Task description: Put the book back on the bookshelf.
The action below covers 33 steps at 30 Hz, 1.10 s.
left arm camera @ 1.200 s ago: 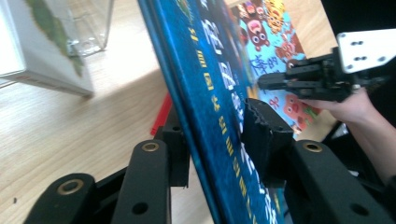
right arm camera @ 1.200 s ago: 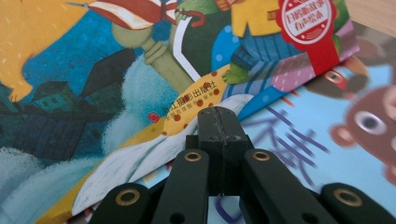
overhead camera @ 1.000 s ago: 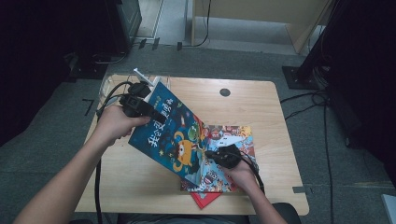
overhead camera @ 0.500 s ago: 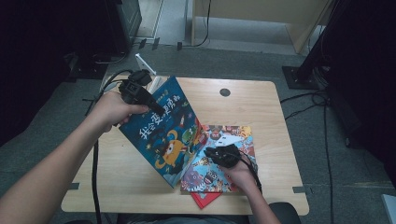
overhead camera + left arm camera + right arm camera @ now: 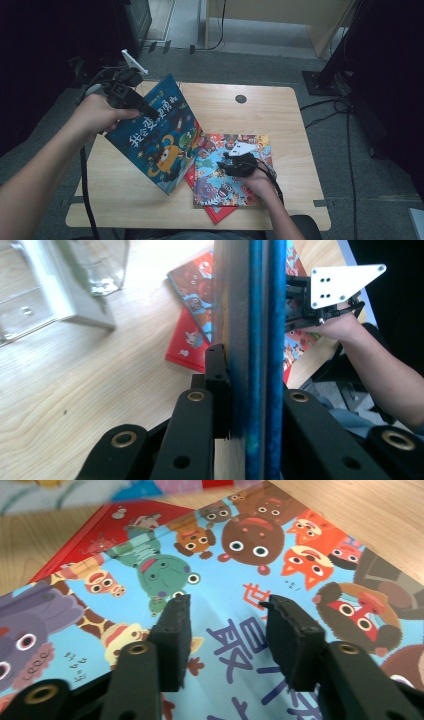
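Left gripper [image 5: 150,111] fingers clamp the blue picture book [image 5: 159,137], tilted over the desk [image 5: 280,105]; right gripper [image 5: 227,612] fingers, just opening, stand empty above the animal book [image 5: 280,565]; advisable: lift steadily, clearing the stack.

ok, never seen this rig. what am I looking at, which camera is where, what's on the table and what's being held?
No robot arm here: a person holds a two-jaw claw in each hand. The high view looks down on the wooden table; the other two pictures come from cameras riding on the claws. The left claw is shut on the edge of a blue picture book, tilted up off the table; its own view shows both jaws pressed on that book. The right claw hovers open over an animal picture book lying flat on a red book; its jaws have just been opening, with nothing between them. A clear plastic stand sits farther off.
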Available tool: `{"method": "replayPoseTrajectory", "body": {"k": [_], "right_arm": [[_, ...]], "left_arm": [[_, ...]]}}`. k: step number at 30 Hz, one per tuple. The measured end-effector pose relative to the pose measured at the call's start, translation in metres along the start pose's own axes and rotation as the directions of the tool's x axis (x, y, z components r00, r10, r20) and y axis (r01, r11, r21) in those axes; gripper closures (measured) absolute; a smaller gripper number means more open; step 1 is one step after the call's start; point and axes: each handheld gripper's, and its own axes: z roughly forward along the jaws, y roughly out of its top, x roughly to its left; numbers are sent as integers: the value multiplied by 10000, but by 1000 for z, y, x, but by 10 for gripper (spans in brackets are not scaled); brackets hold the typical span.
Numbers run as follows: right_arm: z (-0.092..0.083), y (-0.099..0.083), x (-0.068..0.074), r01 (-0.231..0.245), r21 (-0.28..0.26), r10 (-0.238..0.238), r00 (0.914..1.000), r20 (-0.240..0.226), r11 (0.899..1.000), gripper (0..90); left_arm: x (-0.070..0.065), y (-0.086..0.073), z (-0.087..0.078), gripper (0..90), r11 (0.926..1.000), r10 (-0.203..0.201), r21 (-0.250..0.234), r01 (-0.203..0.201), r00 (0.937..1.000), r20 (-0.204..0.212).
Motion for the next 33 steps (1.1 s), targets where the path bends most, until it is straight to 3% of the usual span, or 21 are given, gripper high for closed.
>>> {"method": "replayPoseTrajectory", "body": {"k": [5,11,26,33], "right_arm": [[0,-1,-1,-53,-18,53,10000,-13,10000,509],[0,-1,-1,-22,-25,22,10000,-64,10000,506],[0,0,-3,87,-22,-88,9997,-212,10000,503],[0,0,-4,134,-11,-134,9996,-267,9999,501]], "left_arm": [[5,-13,-13,827,9996,-256,-84,255,9994,-225],[17,-26,-24,829,9962,-865,-141,863,9962,-134],[41,-55,-49,826,9858,-1591,-608,1568,9866,-359],[54,-71,-59,825,9729,-2219,-772,2181,9741,-441]]}}
